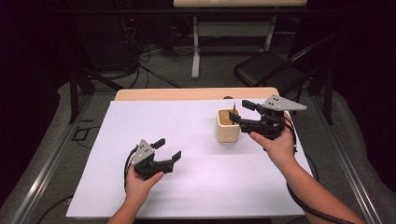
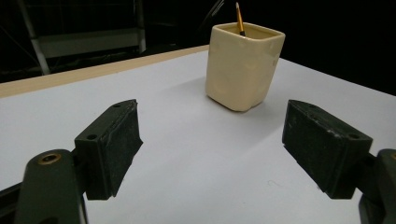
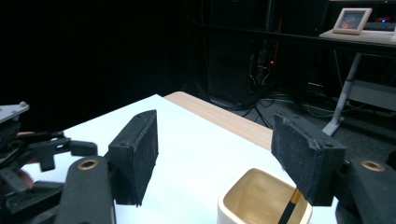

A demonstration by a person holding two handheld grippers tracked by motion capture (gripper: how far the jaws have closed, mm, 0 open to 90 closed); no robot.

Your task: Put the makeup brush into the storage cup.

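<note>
A cream square cup (image 1: 228,126) stands on the white sheet (image 1: 187,135), right of its middle, with a pencil (image 1: 232,111) leaning inside. My right gripper (image 1: 239,112) hovers just above the cup's right rim, open, nothing between its pads. In the right gripper view the cup (image 3: 261,200) and pencil (image 3: 290,205) lie just below the open right gripper (image 3: 219,149), with the left gripper (image 3: 32,154) far off at the left. My left gripper (image 1: 169,148) rests low at the front left, open and empty. In its own view the left gripper (image 2: 212,128) points at the cup (image 2: 243,65) and pencil (image 2: 239,18).
The wooden table edge (image 1: 187,93) shows behind the sheet. A black folding chair (image 1: 266,70) stands beyond the table at the right, and another desk's legs (image 1: 196,46) and floor cables lie farther back. A framed picture (image 3: 351,21) sits on that desk.
</note>
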